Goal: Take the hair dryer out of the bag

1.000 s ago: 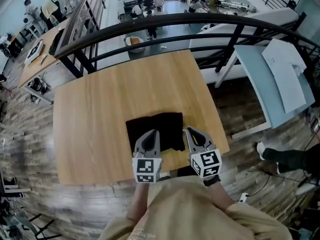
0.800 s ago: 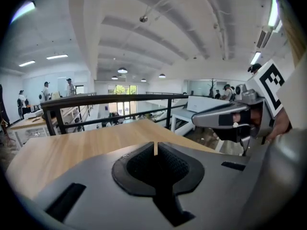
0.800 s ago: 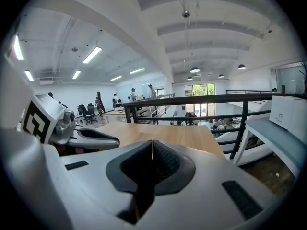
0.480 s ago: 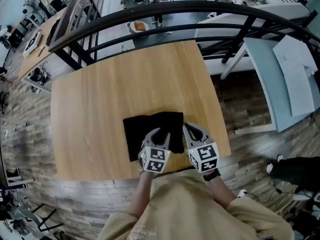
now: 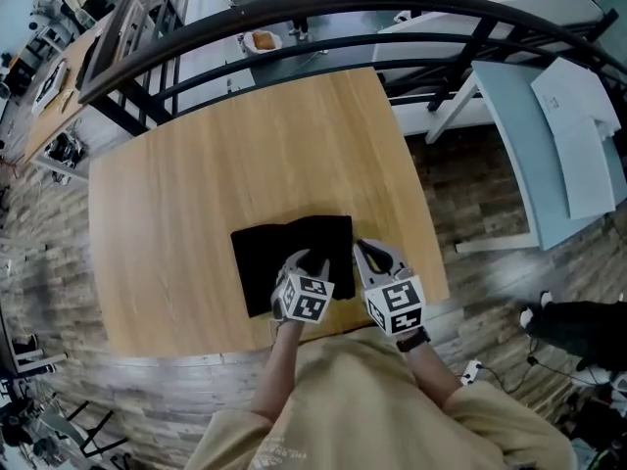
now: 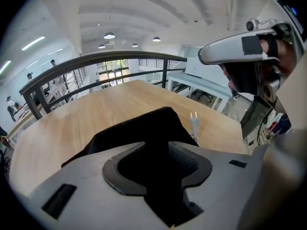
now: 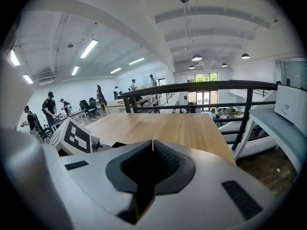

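Note:
A black bag (image 5: pixel 284 255) lies flat on the wooden table (image 5: pixel 196 194), near its front edge. No hair dryer shows; only a white plug (image 6: pixel 194 121) lies on the wood by the bag's (image 6: pixel 144 128) right side. My left gripper (image 5: pixel 312 260) tilts down over the bag's near right part. Its jaws have just been opening, and black fabric shows in the gap of the left gripper (image 6: pixel 156 147) with no pad pressing on it. My right gripper (image 5: pixel 361 253) hangs shut and empty by the bag's right edge. In its own view the right gripper (image 7: pixel 152 145) points across bare wood.
A black railing (image 5: pixel 294 13) curves behind the table's far edge. To the right stands a light blue table (image 5: pixel 549 116) with papers, and a person's shoe (image 5: pixel 578 321) is on the floor. The left gripper's marker cube (image 7: pixel 74 137) sits close to the right gripper.
The left gripper has dropped and tipped down onto the bag's near part, and its jaws have opened. The right gripper has sunk a little beside the bag's right edge.

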Tool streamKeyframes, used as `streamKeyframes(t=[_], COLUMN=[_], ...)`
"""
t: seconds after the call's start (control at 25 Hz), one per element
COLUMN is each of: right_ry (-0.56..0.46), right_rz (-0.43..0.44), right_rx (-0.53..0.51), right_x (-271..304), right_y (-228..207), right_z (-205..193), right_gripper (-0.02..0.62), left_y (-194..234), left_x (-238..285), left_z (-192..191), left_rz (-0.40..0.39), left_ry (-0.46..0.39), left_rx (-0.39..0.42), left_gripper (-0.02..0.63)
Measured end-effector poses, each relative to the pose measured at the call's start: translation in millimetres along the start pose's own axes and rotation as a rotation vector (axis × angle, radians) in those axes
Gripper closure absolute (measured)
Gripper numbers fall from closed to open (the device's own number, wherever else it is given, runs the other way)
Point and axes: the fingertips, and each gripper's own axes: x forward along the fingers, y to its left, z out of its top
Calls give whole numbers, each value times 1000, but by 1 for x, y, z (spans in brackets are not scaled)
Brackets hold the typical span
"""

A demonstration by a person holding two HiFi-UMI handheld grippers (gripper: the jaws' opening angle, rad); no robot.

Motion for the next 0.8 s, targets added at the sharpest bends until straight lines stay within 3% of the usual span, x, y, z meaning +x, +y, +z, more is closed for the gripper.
streamKeyframes(t=[0.32, 0.56, 0.68, 0.72, 0.8], right_ry=[10, 8, 7, 7, 6], right_rz=[-6, -9, -13, -15, -19], right_rx=[5, 5, 6, 6, 7], right_x=[1, 0, -2, -2, -3], right_y=[0, 1, 2, 2, 0], right_z=[-4, -6, -6, -6, -6], right_gripper=[580, 580, 580, 580, 580], left_y=[16, 16, 14, 10, -1], left_x=[2, 2, 0, 1, 2], left_z=[-1, -2, -2, -1, 0], left_rz=[87, 125, 92, 63, 1], left_ry=[-5, -38, -20, -17, -20], left_rx=[-18, 15, 3, 1, -7], left_gripper=[583, 593, 592, 586, 385])
